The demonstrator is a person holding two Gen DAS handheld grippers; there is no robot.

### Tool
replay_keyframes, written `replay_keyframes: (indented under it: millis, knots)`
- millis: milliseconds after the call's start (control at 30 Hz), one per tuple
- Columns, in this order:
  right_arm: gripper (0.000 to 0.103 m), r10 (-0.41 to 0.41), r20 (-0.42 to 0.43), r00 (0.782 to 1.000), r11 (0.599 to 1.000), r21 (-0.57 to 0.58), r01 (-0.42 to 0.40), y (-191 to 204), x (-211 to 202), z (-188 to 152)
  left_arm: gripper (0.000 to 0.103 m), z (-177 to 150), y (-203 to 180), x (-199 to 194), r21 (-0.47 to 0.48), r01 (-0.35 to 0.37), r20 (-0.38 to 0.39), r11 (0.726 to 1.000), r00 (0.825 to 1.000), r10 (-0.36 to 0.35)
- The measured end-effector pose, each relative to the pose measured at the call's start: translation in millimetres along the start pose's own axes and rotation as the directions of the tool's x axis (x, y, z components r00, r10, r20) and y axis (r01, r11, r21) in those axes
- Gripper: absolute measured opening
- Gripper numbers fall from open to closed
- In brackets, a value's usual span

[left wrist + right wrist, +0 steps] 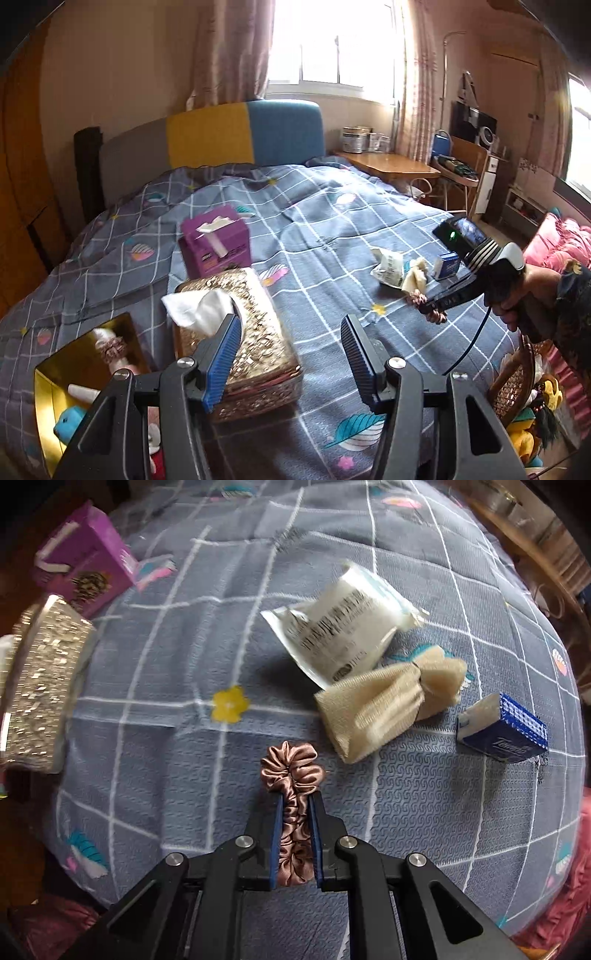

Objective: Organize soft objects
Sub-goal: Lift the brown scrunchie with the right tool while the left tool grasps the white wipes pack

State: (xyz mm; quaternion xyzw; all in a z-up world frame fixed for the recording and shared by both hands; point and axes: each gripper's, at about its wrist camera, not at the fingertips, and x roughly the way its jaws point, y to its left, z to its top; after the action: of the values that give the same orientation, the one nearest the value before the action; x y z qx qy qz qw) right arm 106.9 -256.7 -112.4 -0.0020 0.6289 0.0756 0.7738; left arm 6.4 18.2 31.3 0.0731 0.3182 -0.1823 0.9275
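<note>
My right gripper is shut on a pink satin scrunchie and holds it just above the blue checked quilt. It also shows in the left wrist view at the right. Beyond it lie a beige bow, a white tissue pack and a small blue tissue pack. My left gripper is open and empty above the quilt, beside a gold sequin tissue box. A gold box at lower left holds soft toys and a scrunchie.
A purple tissue box stands behind the sequin box. A phone lies near the bed's right edge. A wicker basket with plush toys is at lower right. A wooden table stands by the window.
</note>
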Motion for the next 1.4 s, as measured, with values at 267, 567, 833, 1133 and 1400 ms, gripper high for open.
replay_keyframes:
  millis: [267, 567, 833, 1133, 1400]
  knots:
    - [0.014, 0.171, 0.325, 0.930, 0.974, 0.087, -0.210, -16, -75, -18, 0.057, 28, -25, 31, 0.007, 0.044, -0.051, 0.999, 0.998, -0.043]
    - [0.014, -0.174, 0.489, 0.855, 0.867, 0.488, -0.102, -84, -83, 6, 0.057, 55, -79, 107, 0.073, 0.087, -0.138, 0.993, 0.987, -0.076]
    - [0.014, -0.236, 0.483, 0.843, 0.768, 0.624, -0.143, -126, -60, -4, 0.057, 65, -128, 194, 0.131, 0.154, -0.278, 0.979, 0.954, -0.113]
    - [0.014, -0.172, 0.493, 0.853, 0.772, 0.606, -0.195, -129, -55, -4, 0.067, 84, -167, 273, 0.172, 0.243, -0.372, 0.955, 0.913, -0.166]
    - [0.014, -0.134, 0.487, 0.863, 0.765, 0.604, -0.222, -130, -50, -5, 0.076, 90, -193, 324, 0.210, 0.244, -0.437, 0.947, 0.890, -0.132]
